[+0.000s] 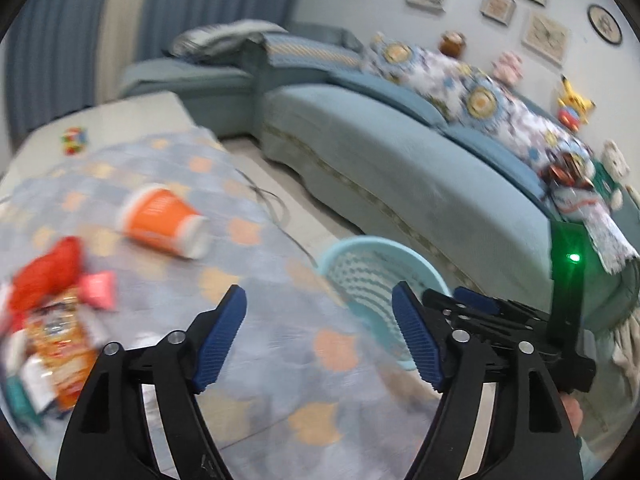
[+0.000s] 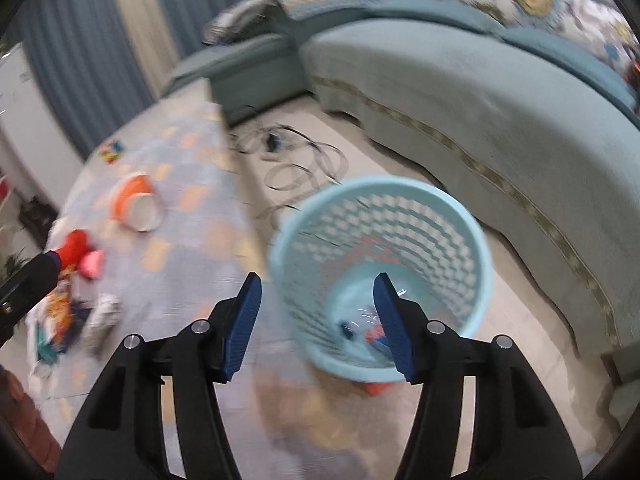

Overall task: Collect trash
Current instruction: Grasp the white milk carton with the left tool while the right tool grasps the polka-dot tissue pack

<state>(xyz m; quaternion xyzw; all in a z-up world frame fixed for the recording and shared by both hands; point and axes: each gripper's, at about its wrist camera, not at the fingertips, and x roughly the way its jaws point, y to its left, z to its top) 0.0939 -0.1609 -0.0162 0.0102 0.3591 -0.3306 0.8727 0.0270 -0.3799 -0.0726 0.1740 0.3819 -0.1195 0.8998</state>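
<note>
My left gripper (image 1: 318, 292) is open and empty above the near edge of a cloth-covered table (image 1: 260, 320). On the cloth an orange paper cup (image 1: 160, 220) lies on its side. Further left sits a blurred pile: something red (image 1: 44, 272), a pink wrapper (image 1: 98, 288) and an orange snack packet (image 1: 60, 344). My right gripper (image 2: 318, 278) is open and empty over the near rim of a light blue mesh bin (image 2: 480, 264) on the floor. Small wrappers (image 2: 372, 332) lie in its bottom. The cup (image 2: 134, 200) shows here too.
A long blue-green sofa (image 1: 400, 168) curves behind the bin, with cushions and plush toys on it. Loose cables (image 2: 296, 160) lie on the floor between the table and the sofa. A small colourful cube (image 1: 74, 140) rests at the table's far end. Blue curtains hang behind.
</note>
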